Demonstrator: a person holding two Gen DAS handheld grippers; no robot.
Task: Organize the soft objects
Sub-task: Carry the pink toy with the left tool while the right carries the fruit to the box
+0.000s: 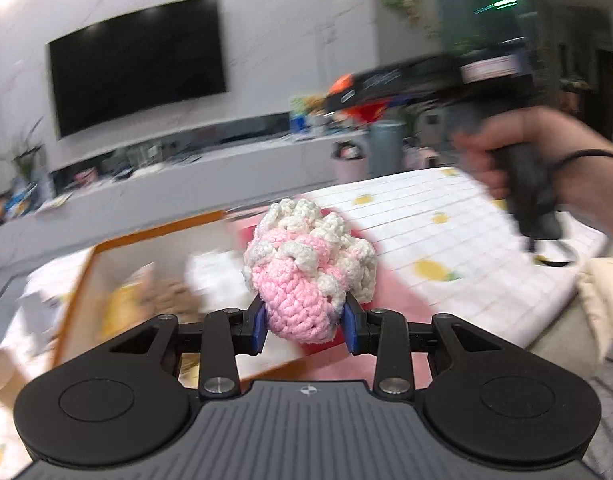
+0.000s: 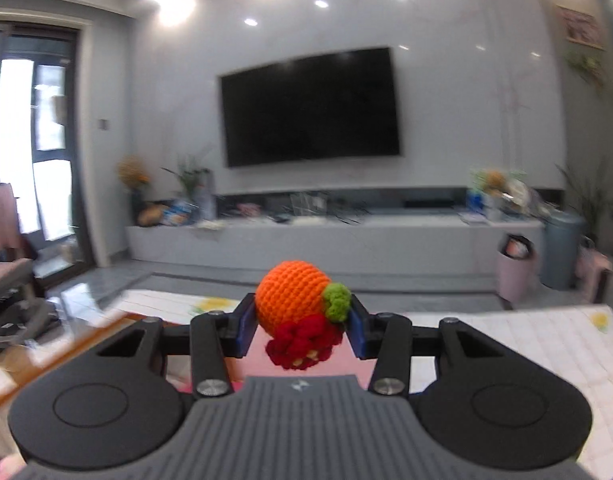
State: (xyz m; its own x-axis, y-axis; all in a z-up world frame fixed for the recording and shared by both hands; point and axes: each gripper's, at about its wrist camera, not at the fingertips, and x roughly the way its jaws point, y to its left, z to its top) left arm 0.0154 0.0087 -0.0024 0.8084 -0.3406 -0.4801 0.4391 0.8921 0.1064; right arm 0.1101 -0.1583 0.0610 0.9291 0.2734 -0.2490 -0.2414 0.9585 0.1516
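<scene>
My left gripper (image 1: 306, 326) is shut on a pink and white crocheted flower (image 1: 306, 268), held up above a pink mat (image 1: 390, 300) and an orange-rimmed box (image 1: 146, 236). In the right wrist view my right gripper (image 2: 302, 326) is shut on an orange crocheted ball (image 2: 288, 296) with a green tuft (image 2: 337, 302) and a red crocheted flower (image 2: 304, 342) hanging below it. In the left wrist view the right gripper's body (image 1: 486, 80) shows blurred at the upper right, held by a person's hand (image 1: 538, 148).
A white quilted cloth with yellow lemons (image 1: 446, 240) covers the table. Blurred soft items lie in the box at the left. Beyond stand a wall TV (image 2: 310, 106), a long low cabinet (image 2: 326, 236) with clutter, and bins (image 2: 562, 248) on the right.
</scene>
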